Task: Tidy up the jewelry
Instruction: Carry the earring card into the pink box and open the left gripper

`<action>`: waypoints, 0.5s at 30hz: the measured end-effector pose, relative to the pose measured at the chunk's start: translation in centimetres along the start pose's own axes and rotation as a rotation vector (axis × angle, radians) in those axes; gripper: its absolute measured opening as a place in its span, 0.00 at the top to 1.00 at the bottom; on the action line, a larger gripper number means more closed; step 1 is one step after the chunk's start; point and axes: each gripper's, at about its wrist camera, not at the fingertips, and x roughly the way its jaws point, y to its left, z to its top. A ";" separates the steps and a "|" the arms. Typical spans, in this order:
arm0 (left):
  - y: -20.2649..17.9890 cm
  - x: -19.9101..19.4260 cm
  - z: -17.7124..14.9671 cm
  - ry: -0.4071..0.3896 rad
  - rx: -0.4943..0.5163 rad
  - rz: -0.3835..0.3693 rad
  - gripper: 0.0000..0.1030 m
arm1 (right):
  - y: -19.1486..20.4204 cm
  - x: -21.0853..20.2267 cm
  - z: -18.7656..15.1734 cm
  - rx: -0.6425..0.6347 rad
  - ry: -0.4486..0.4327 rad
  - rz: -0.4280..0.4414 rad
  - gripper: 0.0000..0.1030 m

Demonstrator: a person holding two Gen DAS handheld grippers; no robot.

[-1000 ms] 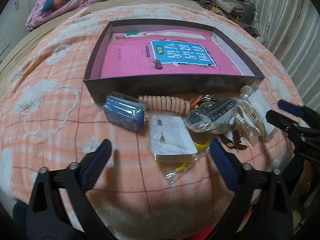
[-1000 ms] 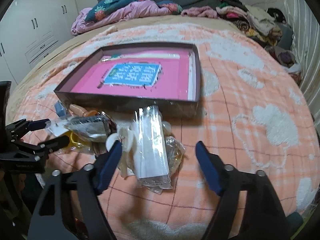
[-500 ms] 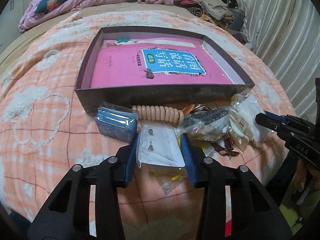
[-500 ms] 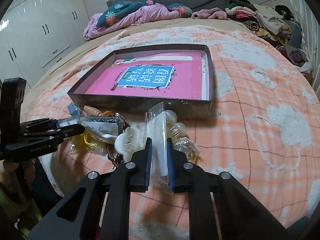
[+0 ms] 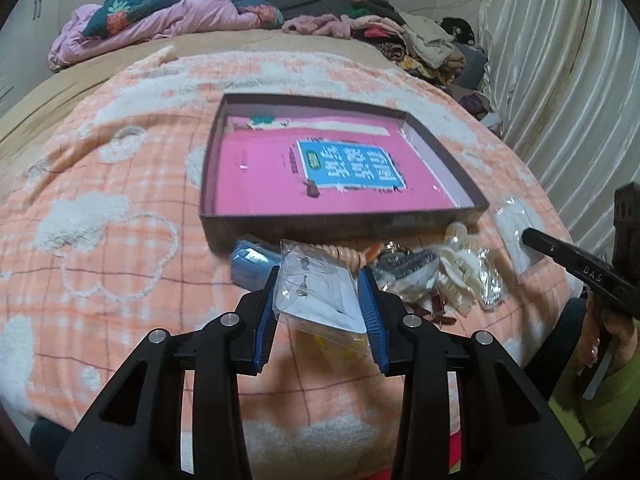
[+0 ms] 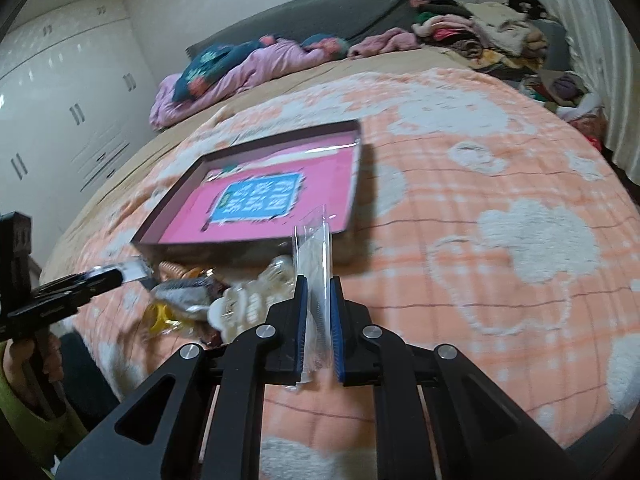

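Observation:
My left gripper is shut on a clear earring packet with a white card, lifted above the blanket. My right gripper is shut on a clear plastic bag held upright on edge. A dark shallow box with a pink book inside lies just beyond; it also shows in the right wrist view. In front of the box lies a pile: a blue pouch, a peach coil hair tie, a cream hair claw and small bags.
All lies on an orange plaid blanket on a bed. Bedding and clothes are heaped at the far end. A curtain hangs on the right, white wardrobes stand on the left.
Both grippers went from open to shut on their packets. Then both lifted them off the pile, and the views pulled back and up.

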 end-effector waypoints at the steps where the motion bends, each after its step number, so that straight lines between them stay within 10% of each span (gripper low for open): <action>1: 0.3 -0.3 0.2 -0.008 -0.010 -0.001 0.71 | -0.4 -0.2 0.1 0.008 -0.006 -0.006 0.90; 15: 3.7 -1.3 4.2 -0.099 -0.060 0.076 0.71 | -1.4 -1.3 3.6 -0.008 -0.100 -0.039 0.90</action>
